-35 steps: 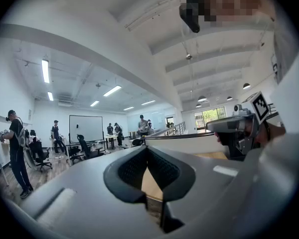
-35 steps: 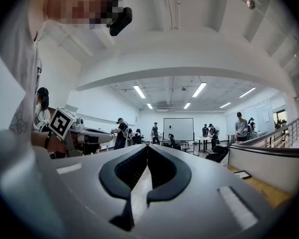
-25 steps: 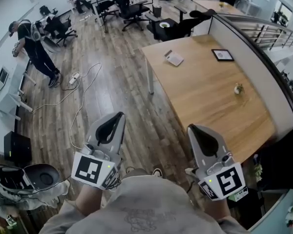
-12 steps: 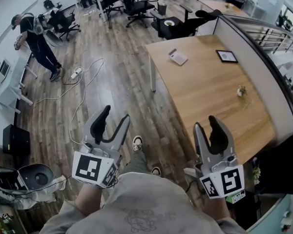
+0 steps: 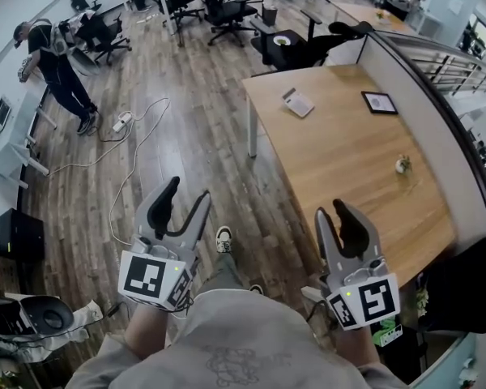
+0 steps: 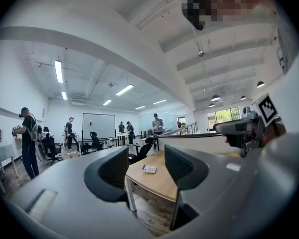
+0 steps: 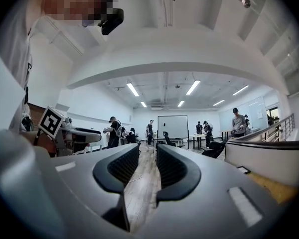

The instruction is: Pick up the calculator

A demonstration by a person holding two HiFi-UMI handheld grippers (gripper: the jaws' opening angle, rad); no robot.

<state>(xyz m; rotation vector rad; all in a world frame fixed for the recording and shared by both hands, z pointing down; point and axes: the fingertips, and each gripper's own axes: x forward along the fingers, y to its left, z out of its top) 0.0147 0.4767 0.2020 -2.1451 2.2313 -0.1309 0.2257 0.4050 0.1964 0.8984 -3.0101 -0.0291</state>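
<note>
The calculator (image 5: 297, 102), a small pale slab, lies near the far left corner of the wooden table (image 5: 348, 177), well ahead of both grippers. In the left gripper view the calculator (image 6: 149, 169) shows small and distant between the jaws. My left gripper (image 5: 186, 194) is held level over the floor, open wide and holding nothing. My right gripper (image 5: 334, 213) hovers by the table's near left edge. Its jaws are closing, still apart, with nothing between them. The right gripper view looks past the right gripper (image 7: 147, 156) along the floor, and the calculator is not in it.
A black tablet (image 5: 379, 102) and a small plant (image 5: 402, 165) also sit on the table, and a grey partition (image 5: 437, 96) runs along its right side. Office chairs (image 5: 227, 10), a person (image 5: 53, 63) and a floor cable (image 5: 138, 136) are farther off.
Both grippers went from shut to open, and the right one has since narrowed a little. I have moved forward towards the table, and a shoe now shows between the grippers.
</note>
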